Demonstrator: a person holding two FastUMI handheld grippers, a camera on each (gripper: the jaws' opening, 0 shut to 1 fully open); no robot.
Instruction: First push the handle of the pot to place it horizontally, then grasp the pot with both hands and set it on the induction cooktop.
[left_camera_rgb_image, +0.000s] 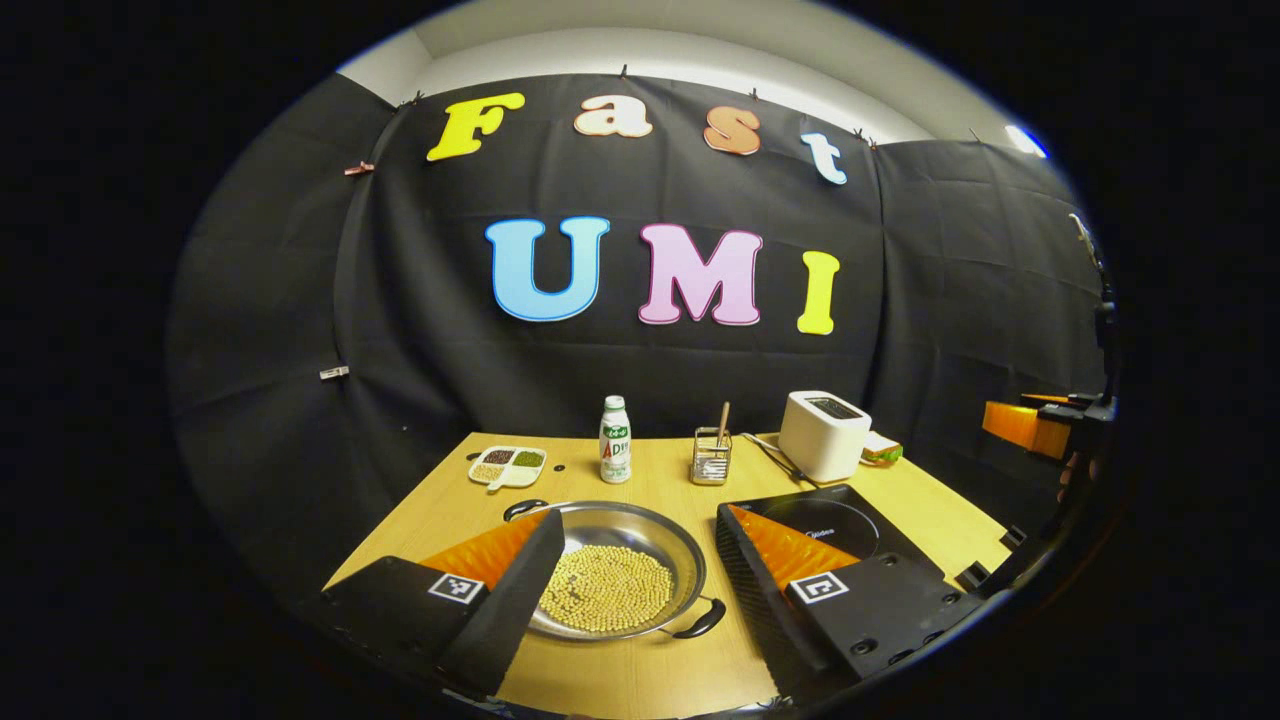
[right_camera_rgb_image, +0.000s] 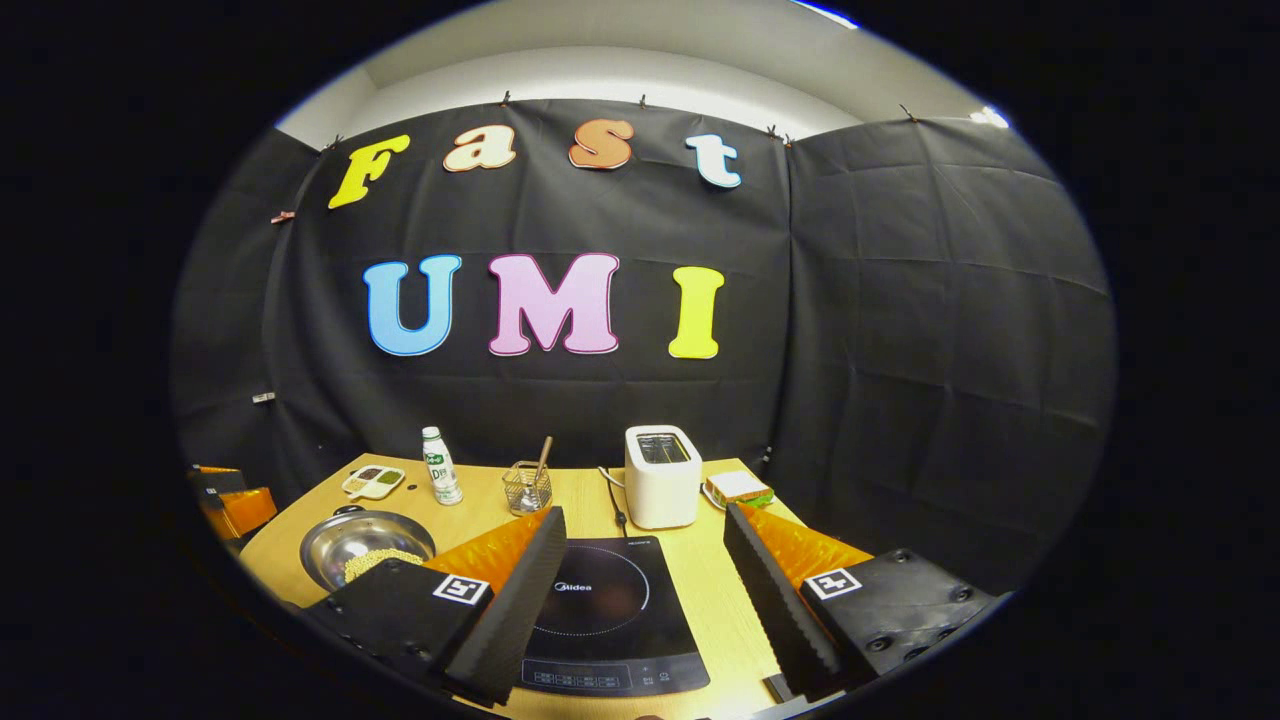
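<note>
- In the left gripper view, the left tongs (left_camera_rgb_image: 640, 585) are wide open above the near part of the desk (left_camera_rgb_image: 640, 670), with nothing between the two fingers.
- Between these fingers lies the pot (left_camera_rgb_image: 620, 570), a shallow metal pan that stands on the desk and holds a layer of pale yellow beans (left_camera_rgb_image: 608, 588).
- The pot has two dark handles: one (left_camera_rgb_image: 700, 620) at the near right of its rim and one (left_camera_rgb_image: 524, 508) at the far left, so they lie on a slanted line in this view.
- Just to the right of the pot is the black induction cooktop (left_camera_rgb_image: 830, 520), also on the desk; the pot is beside it and not on it.
- In the right gripper view, the right tongs (right_camera_rgb_image: 640, 590) are wide open too and hold nothing, and the induction cooktop (right_camera_rgb_image: 600, 610) shows between the fingers.
- In this view the pot (right_camera_rgb_image: 365, 545) stands at the left of the cooktop.
- The right tongs (left_camera_rgb_image: 1040, 425) also show at the right edge of the left gripper view, off the desk.
- Farther back on the desk stand a small divided dish (left_camera_rgb_image: 508, 465) with grains, a white bottle (left_camera_rgb_image: 615, 440), a wire holder (left_camera_rgb_image: 710, 455) with a stick in it, and a white toaster (left_camera_rgb_image: 823, 433).
- Beside the toaster, at its right, lies a sandwich (right_camera_rgb_image: 740, 488).
</note>
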